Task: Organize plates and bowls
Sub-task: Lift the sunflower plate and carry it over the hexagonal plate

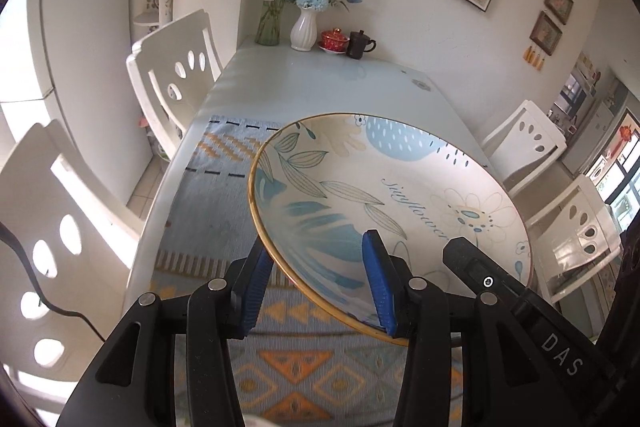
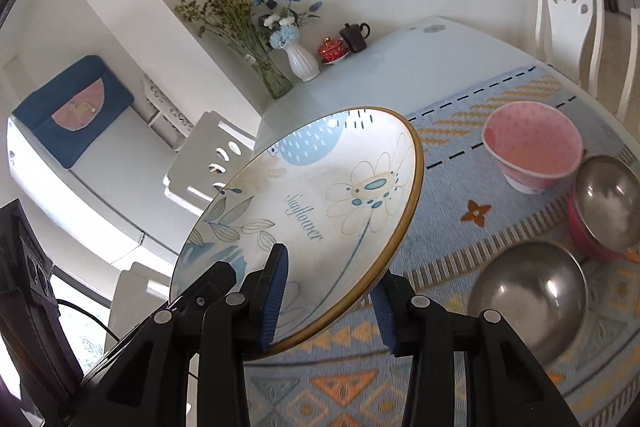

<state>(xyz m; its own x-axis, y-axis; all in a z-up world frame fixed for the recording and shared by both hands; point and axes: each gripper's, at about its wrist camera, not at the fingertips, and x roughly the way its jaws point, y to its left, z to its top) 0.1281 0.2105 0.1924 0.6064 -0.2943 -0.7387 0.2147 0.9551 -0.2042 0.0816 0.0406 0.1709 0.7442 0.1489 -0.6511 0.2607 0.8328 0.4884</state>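
Note:
A large floral plate (image 1: 384, 203) with a gold rim and the word "Sunflower" is held tilted above the patterned placemat (image 1: 224, 187). My left gripper (image 1: 320, 291) straddles its near rim, one finger under, one on top, closed on it. My right gripper (image 2: 332, 303) clamps the same plate (image 2: 320, 203) at its lower rim. In the right wrist view a pink bowl (image 2: 532, 151) and two steel bowls (image 2: 528, 299) (image 2: 612, 199) stand on the placemat (image 2: 452, 211) to the right.
A glass vase (image 1: 270, 15), a white vase (image 1: 304, 27), a red lidded cup (image 1: 333, 39) and a dark mug (image 1: 359, 45) stand at the table's far edge by the wall. White chairs (image 1: 176, 71) (image 1: 524, 143) flank the table.

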